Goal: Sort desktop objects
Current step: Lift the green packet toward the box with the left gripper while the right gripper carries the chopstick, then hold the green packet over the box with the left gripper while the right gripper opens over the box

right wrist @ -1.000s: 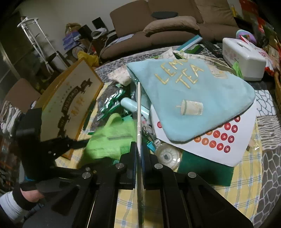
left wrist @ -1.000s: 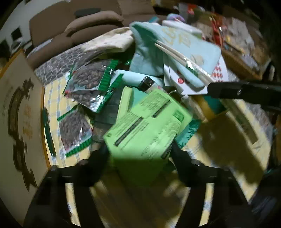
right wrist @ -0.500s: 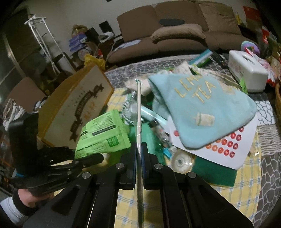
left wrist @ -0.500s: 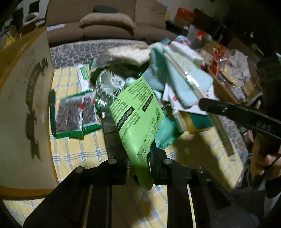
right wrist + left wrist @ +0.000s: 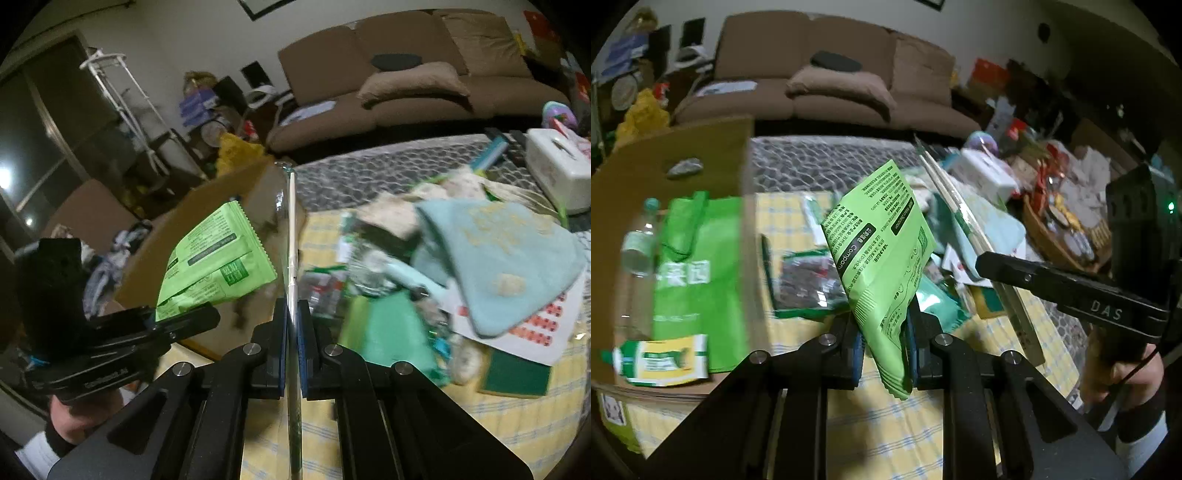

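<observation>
My left gripper (image 5: 884, 339) is shut on a bright green snack packet (image 5: 879, 251) and holds it in the air beside an open cardboard box (image 5: 683, 158). The packet (image 5: 214, 266) and the left gripper (image 5: 177, 325) also show in the right wrist view, at the left. My right gripper (image 5: 293, 325) is shut on a pair of wrapped chopsticks (image 5: 291, 236) that point up and away. In the left wrist view the right gripper (image 5: 997, 264) comes in from the right with the chopsticks (image 5: 956, 210).
The box holds a green bag (image 5: 698, 266), a water bottle (image 5: 637, 243) and a yellow-green packet (image 5: 661, 360). On the yellow checked cloth (image 5: 886, 424) lie nut packets (image 5: 809, 282), a light blue pouch (image 5: 506, 254), a dotted sheet (image 5: 535, 325) and a white tissue box (image 5: 557, 166). A brown sofa (image 5: 406, 85) stands behind.
My left gripper has lifted the green packet off the pile and swung it left toward the open box. My right gripper has risen with the chopsticks and turned left.
</observation>
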A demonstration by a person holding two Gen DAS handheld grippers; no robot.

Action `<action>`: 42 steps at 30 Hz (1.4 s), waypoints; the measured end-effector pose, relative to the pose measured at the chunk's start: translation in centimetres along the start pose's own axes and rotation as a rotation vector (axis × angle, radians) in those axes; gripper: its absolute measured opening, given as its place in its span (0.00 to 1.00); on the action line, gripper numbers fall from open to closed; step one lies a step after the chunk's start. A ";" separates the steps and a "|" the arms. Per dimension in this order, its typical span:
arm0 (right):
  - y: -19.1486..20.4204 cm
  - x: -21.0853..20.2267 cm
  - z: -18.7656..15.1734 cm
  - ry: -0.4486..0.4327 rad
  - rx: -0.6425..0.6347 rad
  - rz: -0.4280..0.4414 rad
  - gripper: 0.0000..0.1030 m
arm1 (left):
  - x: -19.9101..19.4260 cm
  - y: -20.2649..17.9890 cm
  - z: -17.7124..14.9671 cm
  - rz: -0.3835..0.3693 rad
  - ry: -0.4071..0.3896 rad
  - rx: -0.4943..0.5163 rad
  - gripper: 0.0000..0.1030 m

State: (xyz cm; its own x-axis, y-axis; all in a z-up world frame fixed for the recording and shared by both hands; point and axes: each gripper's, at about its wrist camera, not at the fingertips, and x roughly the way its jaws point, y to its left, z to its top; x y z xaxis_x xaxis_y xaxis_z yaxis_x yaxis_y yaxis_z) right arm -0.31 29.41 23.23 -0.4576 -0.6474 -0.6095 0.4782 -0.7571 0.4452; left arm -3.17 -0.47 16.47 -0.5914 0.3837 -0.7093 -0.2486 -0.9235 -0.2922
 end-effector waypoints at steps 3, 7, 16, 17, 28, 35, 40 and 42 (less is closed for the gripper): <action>1.8 1.0 0.6 0.002 0.007 0.037 0.04 | -1.7 1.9 0.6 0.033 -0.019 -0.016 0.17; 3.5 3.0 1.4 0.015 0.050 0.088 0.04 | -3.9 5.4 0.9 0.072 -0.045 -0.059 0.17; 7.8 6.7 3.4 0.047 0.093 0.133 0.04 | -7.4 13.0 0.4 0.145 -0.094 -0.168 0.17; 8.2 7.1 3.6 0.051 0.095 0.134 0.04 | -7.6 13.7 0.3 0.150 -0.098 -0.179 0.17; 14.7 14.0 6.1 0.122 0.148 0.161 0.04 | -9.8 20.0 -0.3 0.193 -0.125 -0.267 0.17; 18.0 19.9 6.3 0.187 0.242 0.208 0.04 | -12.0 23.4 -0.4 0.227 -0.149 -0.291 0.17; 19.8 23.8 6.3 0.228 0.304 0.229 0.04 | -12.8 25.4 -0.6 0.244 -0.153 -0.305 0.17; 20.3 25.2 6.3 0.246 0.334 0.232 0.04 | -13.1 26.3 -0.8 0.246 -0.154 -0.315 0.17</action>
State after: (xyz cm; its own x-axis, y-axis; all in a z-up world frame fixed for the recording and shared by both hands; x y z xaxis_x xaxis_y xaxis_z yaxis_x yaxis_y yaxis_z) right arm -6.88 -2.82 21.02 -0.1569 -0.7936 -0.5879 0.2613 -0.6074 0.7502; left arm -1.39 -29.78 17.55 -0.7177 0.1255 -0.6850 0.1464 -0.9344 -0.3246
